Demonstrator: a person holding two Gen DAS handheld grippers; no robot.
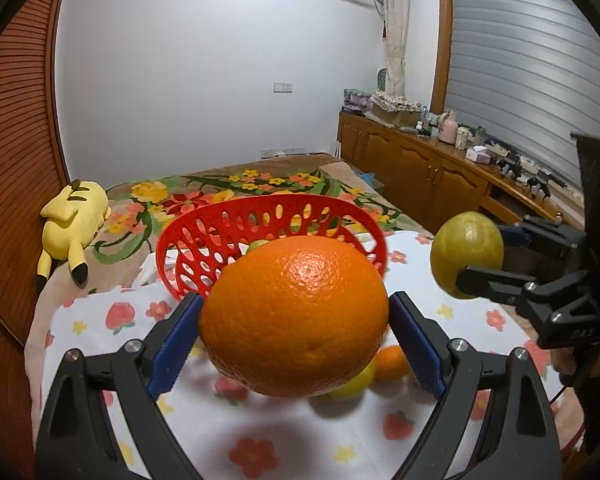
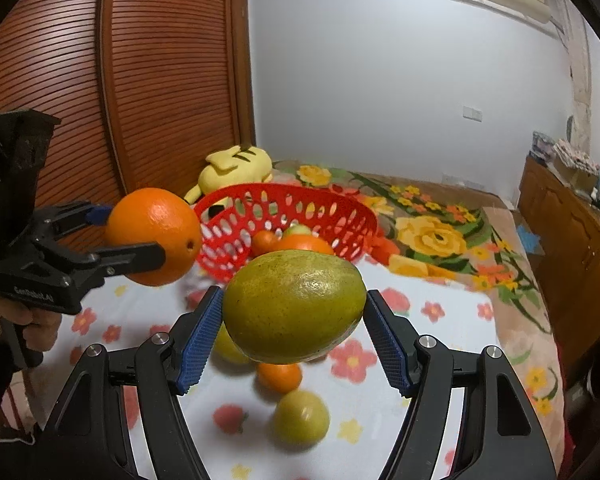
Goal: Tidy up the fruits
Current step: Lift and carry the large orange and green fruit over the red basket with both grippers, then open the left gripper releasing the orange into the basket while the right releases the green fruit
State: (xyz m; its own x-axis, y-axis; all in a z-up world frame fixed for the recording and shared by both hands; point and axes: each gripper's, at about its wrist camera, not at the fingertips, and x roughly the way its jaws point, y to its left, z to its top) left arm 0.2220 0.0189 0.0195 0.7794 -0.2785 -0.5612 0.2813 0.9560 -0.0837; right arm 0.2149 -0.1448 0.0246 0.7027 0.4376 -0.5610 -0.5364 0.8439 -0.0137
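Here, large orange (image 1: 296,316) clamped mid-air in left gripper (image 1: 296,336), green citrus (image 2: 294,306) pinched in right gripper (image 2: 296,332), red basket (image 1: 340,210) at twelve o'clock holding fruit, loose fruit (image 2: 300,418) on floral cloth (image 2: 440,344) at six, yellow plush (image 1: 74,220) at ten.

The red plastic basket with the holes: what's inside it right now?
In the right wrist view, the red perforated plastic basket holds at least two orange fruits and a pale green one. The green fruit held in front covers the rest.
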